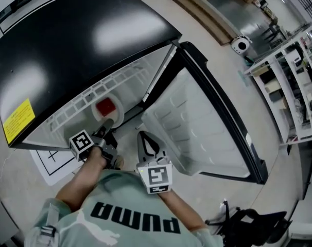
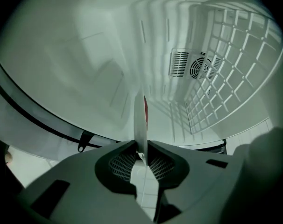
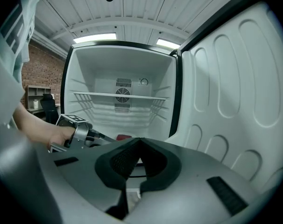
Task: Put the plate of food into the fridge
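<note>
A white plate [image 1: 108, 113] carrying a red piece of food [image 1: 105, 106] is inside the open black fridge [image 1: 84, 30], low in the compartment. My left gripper [image 1: 105, 126] is shut on the plate's near rim. In the left gripper view the plate [image 2: 139, 120] shows edge-on, pinched between the jaws of the left gripper [image 2: 141, 148], with the red food [image 2: 145, 112] beside it. My right gripper [image 1: 143, 138] hangs shut and empty in front of the fridge opening. From the right gripper [image 3: 138, 143] I see the left gripper [image 3: 100, 136] and the red food [image 3: 124, 136] inside.
The fridge door [image 1: 197, 122] stands wide open on the right, its moulded inner face [image 3: 235, 87] close to my right gripper. A white wire shelf [image 2: 221, 69] and a fan vent [image 2: 193, 66] sit above the plate. White shelving [image 1: 295, 76] stands far right.
</note>
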